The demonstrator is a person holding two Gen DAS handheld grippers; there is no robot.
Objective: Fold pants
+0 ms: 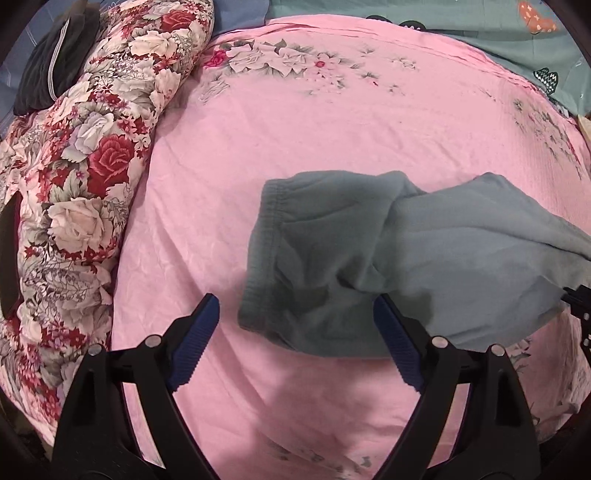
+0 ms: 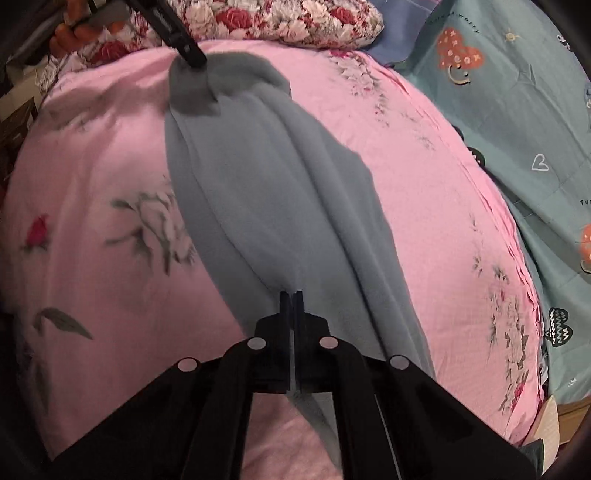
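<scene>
Grey-blue fleece pants [image 1: 332, 251] lie on the pink floral bedsheet [image 1: 295, 122], with the elastic waistband [image 1: 264, 236] at their left end. My left gripper [image 1: 295, 301] stands open above the waistband end, its blue pads [image 1: 197, 332] wide apart, and the cloth overlaps the right pad. The leg part runs right to my right gripper at the frame edge [image 1: 578, 302]. In the right wrist view my right gripper [image 2: 291, 295] is shut on the pants [image 2: 266, 184], whose folds fan out from its tips. At the pants' far end is a finger of the left gripper [image 2: 186, 50].
A rolled red-and-white floral quilt [image 1: 81, 177] borders the sheet on the left, with a dark garment [image 1: 51, 66] beyond it. A teal patterned cover [image 2: 517, 129] lies along the far side. A hand [image 2: 70, 35] shows at the top left of the right wrist view.
</scene>
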